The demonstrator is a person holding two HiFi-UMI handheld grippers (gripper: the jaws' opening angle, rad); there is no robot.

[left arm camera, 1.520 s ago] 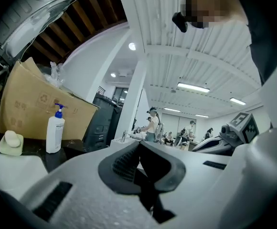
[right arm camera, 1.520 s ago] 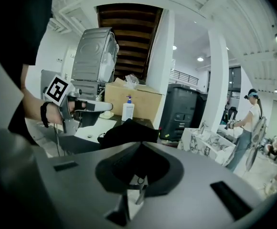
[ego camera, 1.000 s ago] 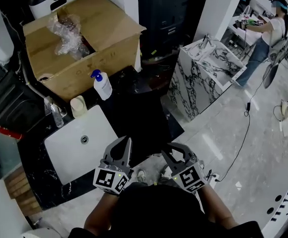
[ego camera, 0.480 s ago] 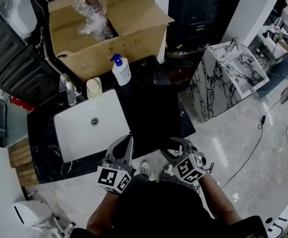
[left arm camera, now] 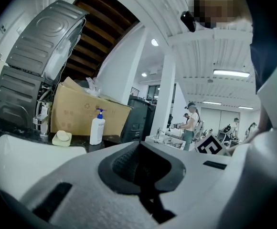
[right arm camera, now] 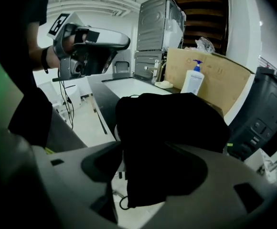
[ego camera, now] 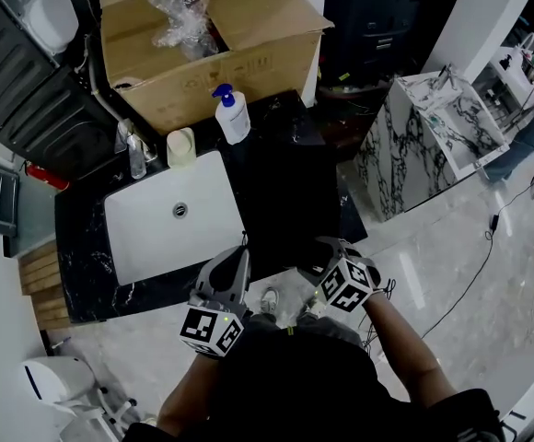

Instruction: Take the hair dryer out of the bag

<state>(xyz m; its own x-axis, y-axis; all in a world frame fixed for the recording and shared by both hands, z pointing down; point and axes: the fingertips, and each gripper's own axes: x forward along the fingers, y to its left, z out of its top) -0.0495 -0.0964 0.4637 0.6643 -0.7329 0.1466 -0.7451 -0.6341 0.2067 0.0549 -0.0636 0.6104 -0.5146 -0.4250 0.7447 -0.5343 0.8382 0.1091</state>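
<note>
The hair dryer is not to be seen; the black bag (ego camera: 285, 191) is pictured lying on the dark bench (ego camera: 87, 274) just right of the white sink (ego camera: 170, 228). Its near edge droops over the bench front, between the fingers of the right gripper (ego camera: 325, 251), which have just been spread wide and, against a second earlier, tipped down toward it. The fingers of the left gripper (ego camera: 235, 261) are pressed together on nothing, and print on the cardboard box (ego camera: 239, 53) behind is too small to be read.
</note>
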